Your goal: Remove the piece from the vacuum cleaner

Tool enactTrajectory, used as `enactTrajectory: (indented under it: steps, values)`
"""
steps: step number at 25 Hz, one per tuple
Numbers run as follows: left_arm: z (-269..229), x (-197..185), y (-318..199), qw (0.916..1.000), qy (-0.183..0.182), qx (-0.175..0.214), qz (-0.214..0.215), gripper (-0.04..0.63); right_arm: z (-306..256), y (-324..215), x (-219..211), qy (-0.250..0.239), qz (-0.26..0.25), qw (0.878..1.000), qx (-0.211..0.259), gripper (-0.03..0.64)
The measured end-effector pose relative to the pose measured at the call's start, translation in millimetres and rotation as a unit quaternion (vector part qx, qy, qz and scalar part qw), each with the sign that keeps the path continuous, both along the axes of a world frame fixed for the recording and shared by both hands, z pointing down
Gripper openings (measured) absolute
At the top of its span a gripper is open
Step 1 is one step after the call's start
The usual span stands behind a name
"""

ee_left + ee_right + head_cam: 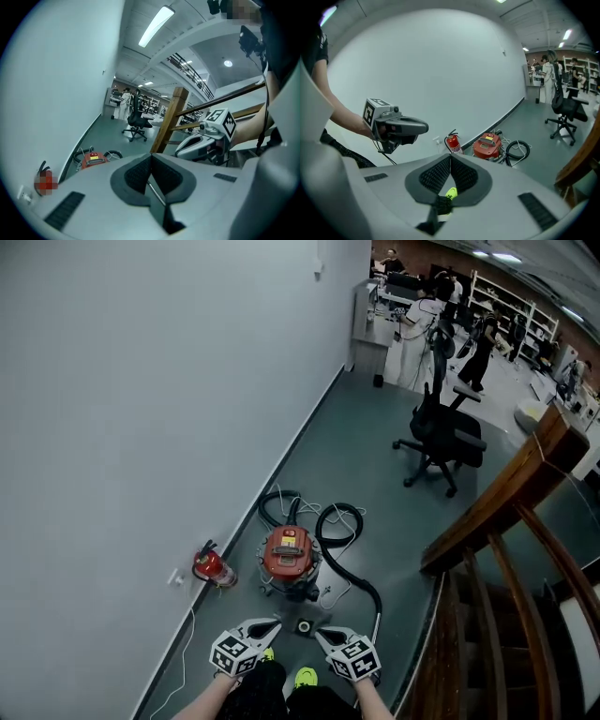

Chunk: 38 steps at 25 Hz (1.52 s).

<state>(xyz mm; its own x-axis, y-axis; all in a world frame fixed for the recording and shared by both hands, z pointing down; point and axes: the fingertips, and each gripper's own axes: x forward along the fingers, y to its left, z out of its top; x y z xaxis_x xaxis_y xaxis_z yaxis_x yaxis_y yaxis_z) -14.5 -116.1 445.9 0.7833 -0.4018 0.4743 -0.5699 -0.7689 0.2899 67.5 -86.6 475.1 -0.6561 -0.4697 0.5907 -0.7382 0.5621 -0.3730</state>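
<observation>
Left gripper (272,624) and right gripper (321,635): both claws fully closed, nothing held. The vacuum cleaner (289,555) stands on the floor ahead of and below both claws, well apart from them; no piece appears removed yet. Risk, in my judgement: the hose (349,549) loops round the canister. A grab on it, or a hard pull, could drag the canister into the fire extinguisher (212,566) beside it.
</observation>
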Motion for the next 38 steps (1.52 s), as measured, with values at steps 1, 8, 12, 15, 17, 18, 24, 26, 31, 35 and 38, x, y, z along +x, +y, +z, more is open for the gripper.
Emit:
enactTrajectory:
  steps: [1,8,12,15,17,18,24,26,31,35,38]
  values:
    - [-2,1,3,1.0,0.001,0.0,0.001,0.011,-2,3,0,0.0,-0.002,1.0,0.002,0.015]
    - [-7,13,20,0.9999,0.007,-0.002,0.01,0.011,-8,22,4,-0.004,-0.011,1.0,0.016,0.015]
    - [-11,17,30,0.9999,0.009,-0.003,0.014,0.011,-12,28,7,-0.008,-0.009,1.0,0.018,0.015]
    - [-9,21,35,0.9997,0.003,-0.004,0.025,0.011,-15,27,8,-0.019,0.0,1.0,0.018,0.015]
    - [-10,23,36,0.9997,0.007,-0.006,0.024,0.011,-18,27,8,-0.024,0.003,1.0,0.017,0.015]
    - [-12,24,39,0.9996,0.011,-0.007,0.023,0.011,-19,29,8,-0.025,0.004,1.0,0.016,0.015]
    - [-16,26,63,0.9992,0.023,-0.005,0.031,0.011,-29,40,14,-0.022,0.016,0.999,0.029,0.015]
    - [-21,19,71,0.9992,0.028,-0.005,0.027,0.011,-36,48,11,-0.02,0.016,0.999,0.032,0.015]
    - [-28,11,82,0.9987,0.042,0.005,0.029,0.011,-42,57,10,-0.009,0.026,0.999,0.037,0.015]
    - [-35,3,95,0.9982,0.045,0.018,0.035,0.011,-49,70,2,-0.009,0.033,0.998,0.045,0.015]
    - [-45,-2,104,0.9977,0.051,0.027,0.035,0.011,-58,75,-3,-0.005,0.035,0.998,0.053,0.015]
